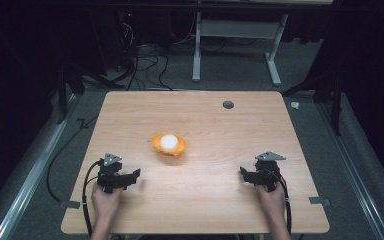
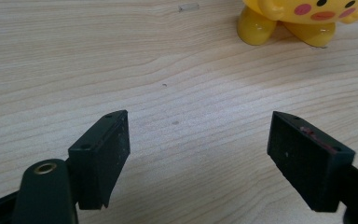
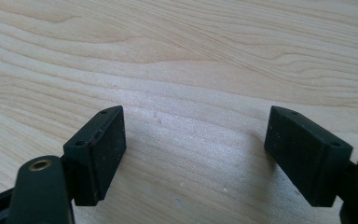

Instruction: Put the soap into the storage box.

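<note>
Wooden table (image 1: 130, 110), grey carpet (image 1: 230, 70)

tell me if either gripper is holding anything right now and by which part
Nothing is held. The left gripper and the right gripper both have jaws wide open over bare table; the yellow toy sits apart, untouched.

No legible text or labels.

Wooden table (image 1: 210, 200), yellow toy (image 1: 169, 144)
</note>
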Action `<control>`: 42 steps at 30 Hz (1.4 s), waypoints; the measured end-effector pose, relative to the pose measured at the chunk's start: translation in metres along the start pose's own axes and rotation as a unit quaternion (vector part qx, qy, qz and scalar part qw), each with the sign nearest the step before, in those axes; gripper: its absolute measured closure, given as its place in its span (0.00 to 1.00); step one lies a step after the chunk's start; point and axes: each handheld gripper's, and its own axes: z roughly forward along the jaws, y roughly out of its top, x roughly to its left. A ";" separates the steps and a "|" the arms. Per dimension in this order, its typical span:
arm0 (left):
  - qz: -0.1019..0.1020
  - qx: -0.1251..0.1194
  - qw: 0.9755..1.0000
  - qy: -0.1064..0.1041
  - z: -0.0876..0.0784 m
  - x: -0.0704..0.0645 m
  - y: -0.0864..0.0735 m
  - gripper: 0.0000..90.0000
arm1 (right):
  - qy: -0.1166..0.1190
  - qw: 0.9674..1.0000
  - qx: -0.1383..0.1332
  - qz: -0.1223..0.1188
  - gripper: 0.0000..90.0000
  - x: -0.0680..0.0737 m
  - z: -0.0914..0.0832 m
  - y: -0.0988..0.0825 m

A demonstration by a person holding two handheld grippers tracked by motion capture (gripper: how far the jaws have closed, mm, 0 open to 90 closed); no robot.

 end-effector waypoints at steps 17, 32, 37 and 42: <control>0.011 0.010 1.000 0.002 0.013 -0.004 -0.001 0.24 | 0.000 1.000 0.000 0.001 0.24 0.000 0.000 0.000; 0.018 0.007 1.000 0.005 0.022 -0.010 -0.002 0.24 | 0.000 1.000 0.001 0.000 0.24 0.000 0.000 0.000; 0.045 0.000 0.999 0.025 0.027 -0.015 -0.004 0.23 | 0.000 1.000 0.001 0.000 0.24 0.000 0.000 0.000; 0.048 -0.004 0.998 0.030 0.028 -0.017 -0.005 0.20 | 0.000 1.000 0.002 0.000 0.24 0.000 0.000 0.000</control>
